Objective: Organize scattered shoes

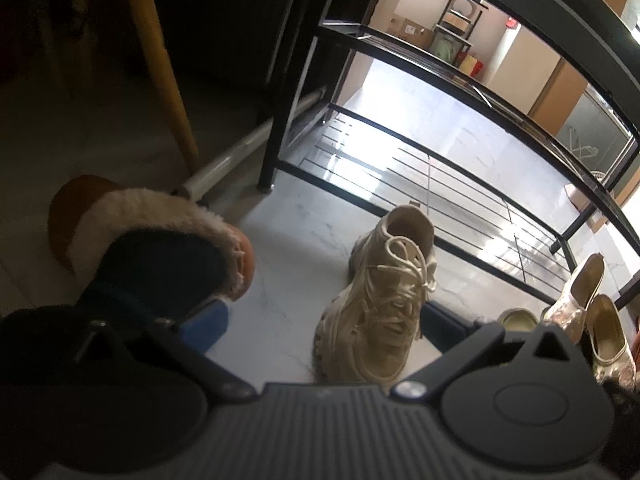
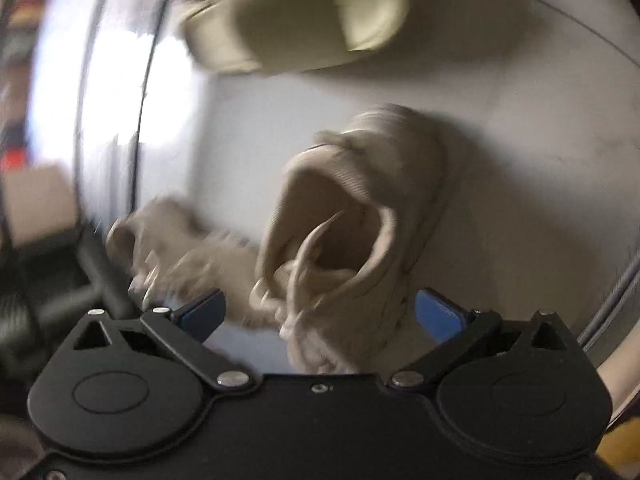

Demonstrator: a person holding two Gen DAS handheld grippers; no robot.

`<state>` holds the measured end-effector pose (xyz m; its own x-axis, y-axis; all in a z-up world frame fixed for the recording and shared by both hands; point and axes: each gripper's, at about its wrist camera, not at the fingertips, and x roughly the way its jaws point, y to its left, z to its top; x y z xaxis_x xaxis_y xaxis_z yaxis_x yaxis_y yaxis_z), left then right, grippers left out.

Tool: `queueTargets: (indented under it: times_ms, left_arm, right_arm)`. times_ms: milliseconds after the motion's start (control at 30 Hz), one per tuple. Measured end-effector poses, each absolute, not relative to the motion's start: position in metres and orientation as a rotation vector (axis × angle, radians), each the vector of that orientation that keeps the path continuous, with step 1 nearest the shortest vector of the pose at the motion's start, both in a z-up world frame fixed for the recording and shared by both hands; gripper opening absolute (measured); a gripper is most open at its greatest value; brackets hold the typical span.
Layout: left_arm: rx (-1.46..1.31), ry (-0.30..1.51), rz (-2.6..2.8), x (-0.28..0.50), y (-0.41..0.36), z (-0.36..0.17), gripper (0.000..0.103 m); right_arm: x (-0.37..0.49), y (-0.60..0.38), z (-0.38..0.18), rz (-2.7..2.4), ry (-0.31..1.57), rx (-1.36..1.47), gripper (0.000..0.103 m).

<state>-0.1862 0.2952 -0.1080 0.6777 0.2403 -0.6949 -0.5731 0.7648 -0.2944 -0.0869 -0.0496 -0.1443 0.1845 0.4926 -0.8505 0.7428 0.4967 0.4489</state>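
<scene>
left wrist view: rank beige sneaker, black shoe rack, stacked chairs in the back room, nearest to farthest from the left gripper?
1. Beige sneaker: on the floor, toe between the open fingers of the left gripper.
2. Black shoe rack: behind the sneaker, shelves bare.
3. Stacked chairs: far back, top centre.

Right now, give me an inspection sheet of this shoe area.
Surface: pale marbled floor tile, glossy.
Job's things: beige lace-up sneaker on the floor before the black metal shoe rack; fur-trimmed brown slipper left; glittery pale mules right.
Clutter: nothing seen.
Tools: left tool open above that sneaker; right tool open, a beige knit sneaker between its fingers.
Cables: possibly one grey cord, blurred.
Surroundings: yellow wooden chair leg.
</scene>
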Motion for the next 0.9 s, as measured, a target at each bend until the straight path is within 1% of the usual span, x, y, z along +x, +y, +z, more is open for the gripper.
queueTargets:
  times_ms: [167, 367, 467, 633, 900]
  left_arm:
    - [-0.534, 0.676, 0.494, -0.187, 0.299, -0.107, 0.102]
    - [-0.55, 0.684, 0.492, -0.185, 0.302, -0.108, 0.102]
    - [-0.548, 0.695, 0.481, -0.185, 0.301, -0.11, 0.102]
    - [-0.556, 0.714, 0.476, -0.184, 0.3, -0.113, 0.102]
    - [-0.555, 0.72, 0.489, -0.184, 0.301, -0.116, 0.102]
  right_arm:
    - [-0.08, -0.027, -0.161, -0.318, 1.439, 1.108, 0.103]
    - [-0.073, -0.007, -0.182, -0.4, 1.446, 0.999, 0.103]
    - [-0.073, 0.004, -0.193, -0.376, 1.47, 0.9, 0.103]
    - [-0.074, 0.013, -0.19, -0.259, 1.433, 0.778, 0.097]
    - [-0.075, 0.013, -0.187, -0.165, 1.437, 0.726, 0.093]
